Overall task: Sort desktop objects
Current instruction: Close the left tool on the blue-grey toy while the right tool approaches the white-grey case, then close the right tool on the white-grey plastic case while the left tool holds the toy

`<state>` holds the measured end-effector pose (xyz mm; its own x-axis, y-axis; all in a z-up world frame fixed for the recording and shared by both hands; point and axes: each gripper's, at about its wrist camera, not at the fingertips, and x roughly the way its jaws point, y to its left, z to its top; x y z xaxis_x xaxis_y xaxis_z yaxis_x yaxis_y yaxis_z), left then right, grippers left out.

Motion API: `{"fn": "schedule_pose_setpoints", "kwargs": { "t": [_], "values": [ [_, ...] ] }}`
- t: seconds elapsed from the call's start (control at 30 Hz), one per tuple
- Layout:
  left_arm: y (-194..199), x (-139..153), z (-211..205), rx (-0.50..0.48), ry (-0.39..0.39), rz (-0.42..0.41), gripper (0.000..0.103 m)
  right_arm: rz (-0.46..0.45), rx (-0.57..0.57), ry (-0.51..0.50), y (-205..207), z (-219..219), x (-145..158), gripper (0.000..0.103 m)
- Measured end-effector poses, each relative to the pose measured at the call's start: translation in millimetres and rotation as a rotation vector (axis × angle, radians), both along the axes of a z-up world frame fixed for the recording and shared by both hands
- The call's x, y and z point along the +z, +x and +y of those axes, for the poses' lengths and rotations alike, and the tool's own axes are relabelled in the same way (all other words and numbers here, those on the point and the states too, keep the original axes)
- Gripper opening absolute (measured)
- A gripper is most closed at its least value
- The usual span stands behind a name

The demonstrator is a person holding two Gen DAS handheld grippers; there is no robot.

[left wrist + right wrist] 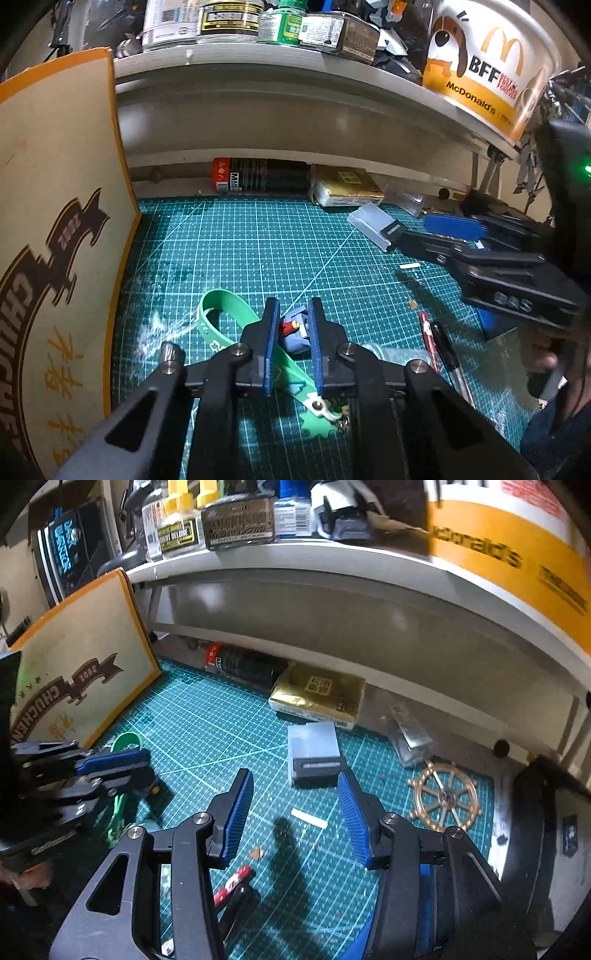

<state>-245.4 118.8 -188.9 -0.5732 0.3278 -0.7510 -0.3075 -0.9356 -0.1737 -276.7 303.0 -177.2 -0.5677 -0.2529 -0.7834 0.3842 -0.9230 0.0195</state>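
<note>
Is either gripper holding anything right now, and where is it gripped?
The left gripper pinches the small blue-grey toy part by its sides; the right gripper is open, empty.

Up on the shelf [295, 62], the white-and-yellow paper bucket [491, 62] reads "BFF" and "McDonald's" under golden arches. Left of it, below the shelf, the leaning cream board [81, 672] shows "2003" on a brown ribbon and "CHUCHEN". A dark box [64, 550] says "WARRIOR".

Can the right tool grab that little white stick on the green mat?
Probably yes. The right tool is open, and the little white stick lies on the green mat just ahead between its fingers, with nothing on top of it.
</note>
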Motion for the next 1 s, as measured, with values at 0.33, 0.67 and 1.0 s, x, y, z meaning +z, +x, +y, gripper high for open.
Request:
{"fn": "schedule_pose_setpoints", "kwargs": {
  "t": [0.33,0.67,1.0],
  "values": [
    [13.0,4.5,-9.9,-0.013,0.007,-0.012,0.013,0.012,-0.013,0.060,-14.3,-11.8,-19.0,0.046],
    [22.7,19.1,-5.6,-0.015,0.018,0.031,0.013,0.038,-0.050,0.067,-23.6,-11.5,-25.4,0.037],
    [39.2,36.1,-3.5,-0.016,-0.022,0.078,0.013,-0.004,-0.026,0.097,-34.1,-19.3,-33.8,0.053]
  ]
}}
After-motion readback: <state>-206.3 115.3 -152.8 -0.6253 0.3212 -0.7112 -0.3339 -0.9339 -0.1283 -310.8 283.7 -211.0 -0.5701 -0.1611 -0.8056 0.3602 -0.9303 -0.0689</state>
